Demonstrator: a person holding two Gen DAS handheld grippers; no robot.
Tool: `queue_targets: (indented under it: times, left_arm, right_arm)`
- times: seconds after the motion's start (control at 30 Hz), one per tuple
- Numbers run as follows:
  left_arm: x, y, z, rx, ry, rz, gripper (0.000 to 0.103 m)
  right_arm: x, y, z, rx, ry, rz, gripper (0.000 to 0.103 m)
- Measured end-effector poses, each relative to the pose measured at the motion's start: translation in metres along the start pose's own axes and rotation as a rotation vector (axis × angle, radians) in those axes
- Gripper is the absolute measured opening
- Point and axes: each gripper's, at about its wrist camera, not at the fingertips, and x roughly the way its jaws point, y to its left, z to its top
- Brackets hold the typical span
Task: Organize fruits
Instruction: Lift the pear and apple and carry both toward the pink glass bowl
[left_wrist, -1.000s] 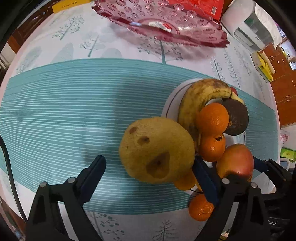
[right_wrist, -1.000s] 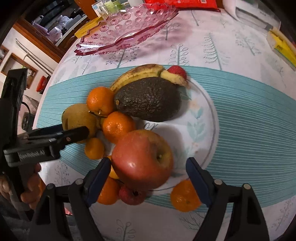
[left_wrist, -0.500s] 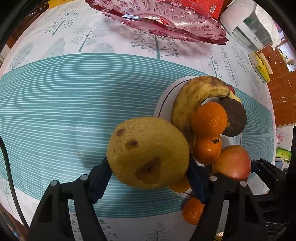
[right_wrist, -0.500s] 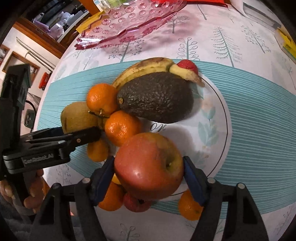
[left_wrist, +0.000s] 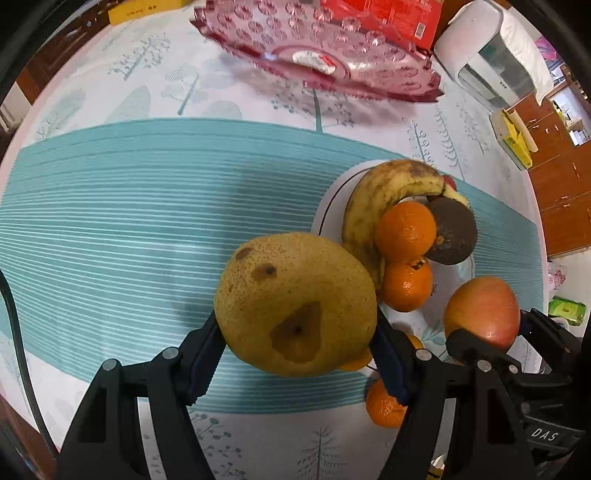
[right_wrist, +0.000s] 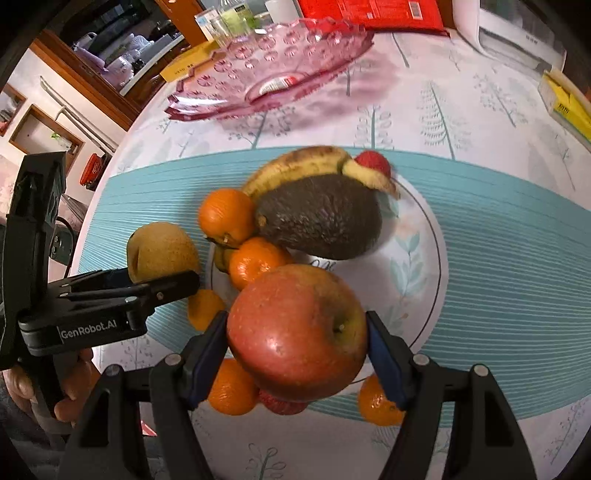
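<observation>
Working over the round table (left_wrist: 110, 192) with the teal-striped cloth, and probably aiming at the wide pink glass dish (left_wrist: 369, 70) at its far side, which is holding no fruit yet.

Leaving the white round plate (right_wrist: 413, 266) with most of its fruit in place.

Gripping the big yellow-brown speckled pear (left_wrist: 295, 306) with the left gripper (left_wrist: 295, 332). A second ago standing wide open around it, half a second ago just touching it, now pressing both jaws against its sides. Keeping the pear just beside the plate's left edge, over the teal stripe. Not possible to tell whether already lifting it.

Doing the same with the right gripper (right_wrist: 295, 328): closing from open to firm contact on the large red-yellow apple (right_wrist: 295, 343), at the near edge of the plate, over small fruits.

Leaving untouched the dark rough avocado (right_wrist: 321, 218), the spotted yellow banana (right_wrist: 295, 166) and the small orange mandarins (right_wrist: 225, 218).

Meaning for the task, as a judgement: finishing both grasps together, so getting ready to lift and carry both fruits to the pink dish. Watching for slipping, both fruits being round and smooth between narrow jaws.
</observation>
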Motion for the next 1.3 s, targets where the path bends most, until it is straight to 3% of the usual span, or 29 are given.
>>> queue_targets:
  times: [0.4, 0.67, 0.87, 1.03, 1.17, 1.3]
  left_arm:
    - [-0.066, 0.005, -0.009, 0.022, -0.115, 0.035, 0.072]
    - [-0.141, 0.005, 0.004, 0.068, -0.223, 0.066, 0.072]
    - [-0.201, -0.011, 0.045, 0.141, -0.343, 0.1, 0.072]
    - [-0.229, -0.023, 0.084, 0.186, -0.389, 0.108, 0.072]
    - [-0.234, -0.03, 0.123, 0.221, -0.435, 0.128, 0.072]
    - [-0.21, -0.029, 0.163, 0.235, -0.438, 0.151, 0.072]
  right_arm:
    - [-0.045, 0.015, 0.006, -0.052, -0.101, -0.017, 0.072]
    - [-0.099, 0.03, 0.038, -0.119, -0.199, -0.006, 0.072]
    - [-0.142, 0.044, 0.085, -0.172, -0.294, -0.016, 0.072]
    - [-0.166, 0.056, 0.133, -0.195, -0.369, -0.046, 0.072]
    - [-0.164, 0.058, 0.17, -0.179, -0.391, -0.05, 0.072]
    - [-0.141, 0.052, 0.202, -0.129, -0.379, -0.05, 0.072]
